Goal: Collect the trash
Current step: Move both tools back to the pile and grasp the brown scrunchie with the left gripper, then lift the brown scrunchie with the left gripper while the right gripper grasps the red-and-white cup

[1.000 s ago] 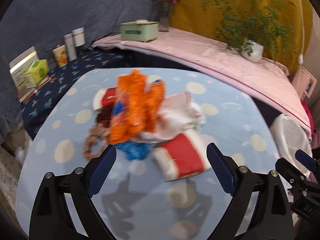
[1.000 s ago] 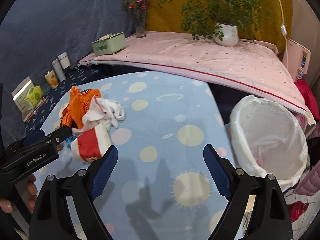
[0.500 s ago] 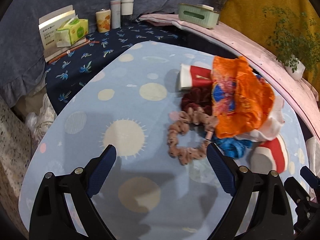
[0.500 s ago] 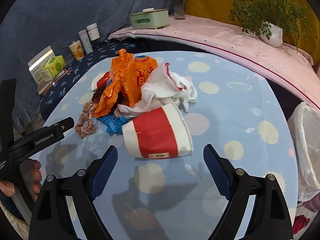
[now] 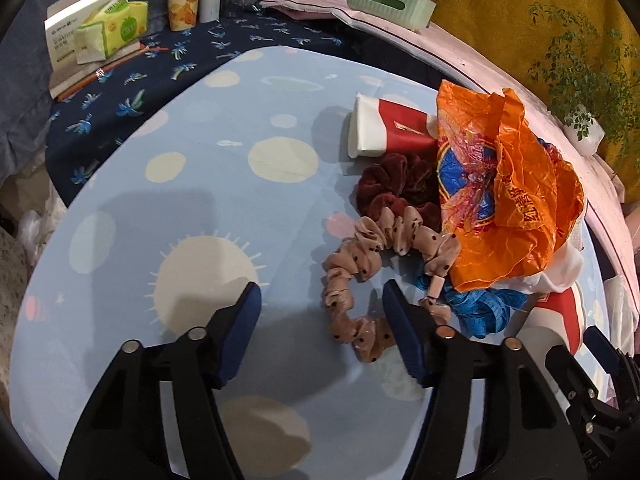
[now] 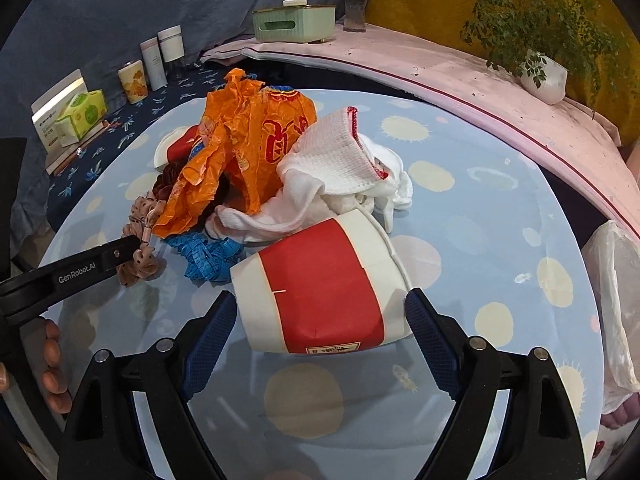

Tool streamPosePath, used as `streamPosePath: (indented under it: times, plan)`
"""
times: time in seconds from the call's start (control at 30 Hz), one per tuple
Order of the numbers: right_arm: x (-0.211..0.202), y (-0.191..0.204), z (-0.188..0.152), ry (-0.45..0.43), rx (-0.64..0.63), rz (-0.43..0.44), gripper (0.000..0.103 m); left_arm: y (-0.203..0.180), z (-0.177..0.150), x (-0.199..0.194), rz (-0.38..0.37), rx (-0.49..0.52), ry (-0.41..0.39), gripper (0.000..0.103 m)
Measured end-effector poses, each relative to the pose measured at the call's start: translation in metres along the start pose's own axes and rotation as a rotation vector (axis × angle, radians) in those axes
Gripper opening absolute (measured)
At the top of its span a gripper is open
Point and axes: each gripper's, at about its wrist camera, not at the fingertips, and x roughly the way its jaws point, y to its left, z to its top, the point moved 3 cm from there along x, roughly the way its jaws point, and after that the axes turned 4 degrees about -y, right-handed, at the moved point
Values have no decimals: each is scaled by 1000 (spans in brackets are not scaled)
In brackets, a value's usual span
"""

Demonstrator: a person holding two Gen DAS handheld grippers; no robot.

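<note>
cup on its side between right jaws

right gripper [image 6: 320,326] open, jaws flanking the red-and-white paper cup [image 6: 320,286], not gripping. cup lies on the spotted blue table [image 6: 500,248], long axis crosswise, base toward the left. left gripper [image 5: 320,320] open by the tan dotted fabric scrunchie [image 5: 372,272]. beyond: crumpled orange plastic bag [image 6: 248,136].

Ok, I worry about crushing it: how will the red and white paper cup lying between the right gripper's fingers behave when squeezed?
The paper cup lies on its side, so it may roll on the table. Its thin wall probably dents under a firm squeeze. It looks empty, likely light for the open right gripper.
</note>
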Motion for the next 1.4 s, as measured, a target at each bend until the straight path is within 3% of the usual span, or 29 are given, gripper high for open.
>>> streamPosePath:
  times: [0.17,0.23,0.5,0.67,1.07,1.4]
  plan:
    - [-7,-11,3,-18,21,0,74,-13,-1,2,-44,26,8,21]
    - [-7,-13,4,-21,10,-11,83,-20,-3,3,-51,47,14,11]
    - [11,-13,4,6,-126,-9,88,-44,-11,-9,-86,89,9,8]
    - [17,-21,9,20,-137,34,88,-51,-12,-13,-94,97,10,8]
    - [-3,-60,6,18,-17,79,88,-79,-16,-39,-146,119,-25,8]
    - [-17,-67,-10,6,55,83,85,-117,-30,-52,-182,166,-25,8]
